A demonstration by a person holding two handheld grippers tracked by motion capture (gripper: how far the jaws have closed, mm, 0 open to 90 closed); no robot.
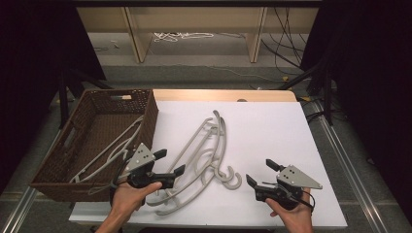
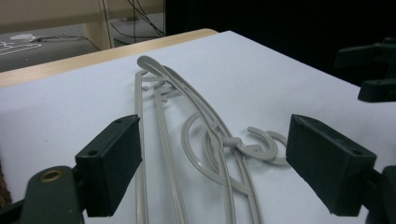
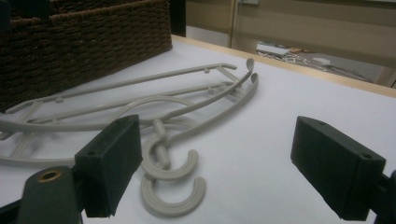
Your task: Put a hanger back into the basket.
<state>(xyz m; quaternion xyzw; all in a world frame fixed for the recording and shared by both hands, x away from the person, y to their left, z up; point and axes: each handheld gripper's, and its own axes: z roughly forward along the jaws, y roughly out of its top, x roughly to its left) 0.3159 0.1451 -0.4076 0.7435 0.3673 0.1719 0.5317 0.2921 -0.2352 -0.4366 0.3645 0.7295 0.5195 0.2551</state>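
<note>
Two grey plastic hangers point(image 1: 206, 155) lie overlapped flat on the white table.

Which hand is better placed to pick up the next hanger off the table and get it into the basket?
Left, probably. The left gripper hangs open right over the hangers, beside the basket. The right gripper, also open, sits past the hooks, farther from the basket.

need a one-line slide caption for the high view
Two hand-held grippers, left and right, both open, flank stacked grey plastic coat hangers on a white table beside a brown wicker basket.
</note>
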